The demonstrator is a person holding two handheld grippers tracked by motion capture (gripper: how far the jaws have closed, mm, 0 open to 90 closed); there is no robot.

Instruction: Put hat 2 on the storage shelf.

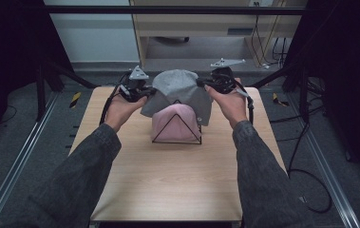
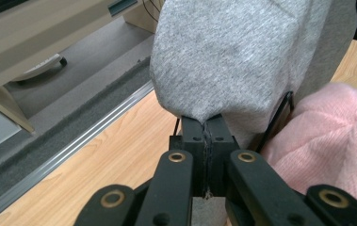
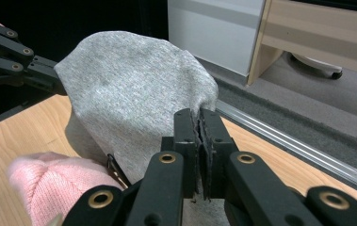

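Grey knit hat (image 1: 180,90) is held up between both grippers at the far middle of the wooden desk (image 1: 168,175), stretched above a pink knit hat (image 1: 175,124). Pink hat sits on a black wire triangular stand (image 1: 177,141), which rests on the desk. Left gripper (image 1: 145,91) fingers are clamped tight on the grey hat's left edge; in the left gripper view the fabric (image 2: 232,61) is pinched between the closed fingers (image 2: 192,136), with the pink hat (image 2: 327,141) just beside and below. Right gripper (image 1: 205,83) fingers are likewise closed on the hat's right edge; the right gripper view shows grey cloth (image 3: 129,103) caught between its fingers (image 3: 185,132), pink hat (image 3: 58,183) low left, and the left gripper (image 3: 49,77) gripping the far side. Grey hat's lower edge overlaps the pink hat's top.
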